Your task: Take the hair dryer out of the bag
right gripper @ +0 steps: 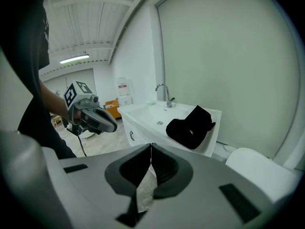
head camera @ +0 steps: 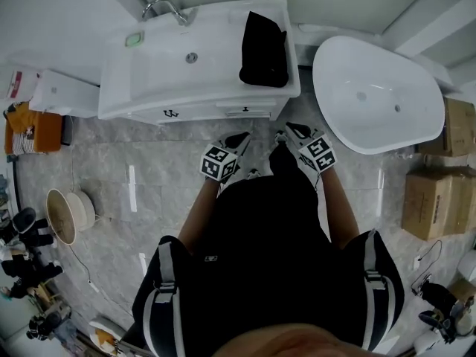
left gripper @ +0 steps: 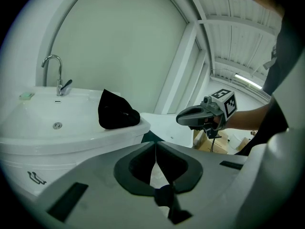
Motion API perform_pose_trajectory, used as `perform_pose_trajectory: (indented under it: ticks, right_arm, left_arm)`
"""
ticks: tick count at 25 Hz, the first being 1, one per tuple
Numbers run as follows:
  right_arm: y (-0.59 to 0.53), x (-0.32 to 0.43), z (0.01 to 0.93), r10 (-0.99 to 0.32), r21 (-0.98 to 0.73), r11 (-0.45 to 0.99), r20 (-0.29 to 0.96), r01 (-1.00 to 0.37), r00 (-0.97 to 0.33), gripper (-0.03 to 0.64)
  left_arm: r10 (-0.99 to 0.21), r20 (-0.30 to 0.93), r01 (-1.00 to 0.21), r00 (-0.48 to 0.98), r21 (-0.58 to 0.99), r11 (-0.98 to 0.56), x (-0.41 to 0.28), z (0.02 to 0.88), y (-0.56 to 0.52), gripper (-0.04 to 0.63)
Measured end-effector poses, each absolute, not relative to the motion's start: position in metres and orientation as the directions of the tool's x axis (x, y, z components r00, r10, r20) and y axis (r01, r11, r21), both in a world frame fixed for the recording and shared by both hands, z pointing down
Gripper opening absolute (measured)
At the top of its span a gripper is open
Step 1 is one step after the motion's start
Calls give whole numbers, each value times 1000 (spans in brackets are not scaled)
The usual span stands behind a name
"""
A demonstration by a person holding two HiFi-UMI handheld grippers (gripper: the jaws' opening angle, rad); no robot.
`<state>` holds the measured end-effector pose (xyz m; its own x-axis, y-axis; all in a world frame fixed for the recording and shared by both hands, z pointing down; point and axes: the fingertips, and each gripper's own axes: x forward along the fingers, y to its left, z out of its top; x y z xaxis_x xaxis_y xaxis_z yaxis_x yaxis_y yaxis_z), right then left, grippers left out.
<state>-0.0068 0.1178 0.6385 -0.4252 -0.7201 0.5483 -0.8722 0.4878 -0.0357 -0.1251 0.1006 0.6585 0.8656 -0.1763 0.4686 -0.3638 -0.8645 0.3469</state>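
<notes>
Our black bag (head camera: 264, 50) slumps on the washbasin counter (head camera: 223, 88), upper middle: soft, limp cloth, dryer inside probably hard, so we'd pinch its rim. Left gripper (head camera: 239, 138) and right gripper (head camera: 291, 130) both closed, empty.

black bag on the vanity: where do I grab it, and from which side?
Pinch the raised fold at the top of the black bag. It stands clear of the vanity top, while the rest lies slumped low. The bag sits at the vanity's right end, so coming from the front with the right gripper looks easiest. Its jaws are shut and empty, so open them first.
</notes>
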Motion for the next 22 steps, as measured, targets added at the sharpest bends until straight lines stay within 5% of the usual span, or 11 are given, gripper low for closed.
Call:
perform_pose_trajectory:
  ticks: [22]
  right_arm:
    - [-43,59,654,-529,-106,705,581,-702,-619,61]
  left_arm:
    - [-325,541,-562,775,357,-746,-46,671,-12,17]
